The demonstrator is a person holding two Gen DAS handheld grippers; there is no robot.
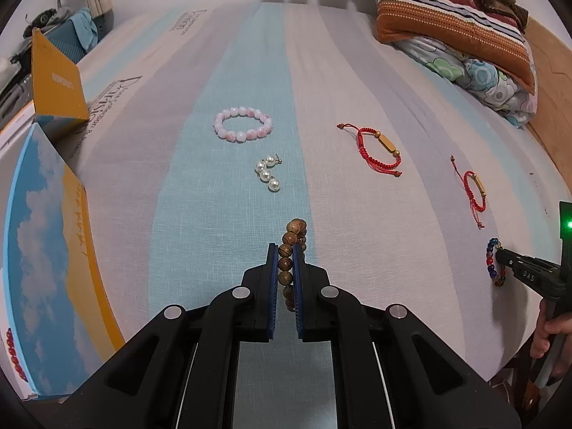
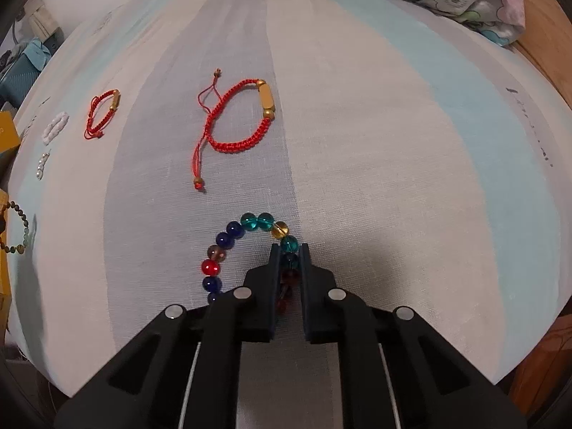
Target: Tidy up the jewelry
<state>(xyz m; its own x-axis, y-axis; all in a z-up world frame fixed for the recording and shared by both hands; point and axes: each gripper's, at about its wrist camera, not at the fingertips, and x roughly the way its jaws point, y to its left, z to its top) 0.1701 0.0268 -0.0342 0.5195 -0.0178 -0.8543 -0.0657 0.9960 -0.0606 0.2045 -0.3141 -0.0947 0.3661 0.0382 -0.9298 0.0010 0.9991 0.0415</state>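
Observation:
My left gripper (image 1: 285, 250) is shut on a brown wooden bead bracelet (image 1: 295, 228), held above the striped bedsheet. My right gripper (image 2: 289, 250) is shut on a bracelet of coloured glass beads (image 2: 228, 236) that lies on the sheet; the left wrist view shows the same gripper (image 1: 498, 254) at the far right. Loose on the sheet lie a pink bead bracelet (image 1: 243, 123), pearl earrings (image 1: 268, 175) and two red cord bracelets (image 1: 379, 152) (image 1: 475, 193). The nearer red cord bracelet (image 2: 239, 118) lies ahead of my right gripper.
An open blue and yellow box (image 1: 46, 250) stands at the left edge of the bed, with a second yellow box (image 1: 53, 85) behind it. Striped pillows (image 1: 454, 14) and a flowered quilt (image 1: 493, 82) lie at the back right. A hand (image 1: 550, 332) holds the right gripper.

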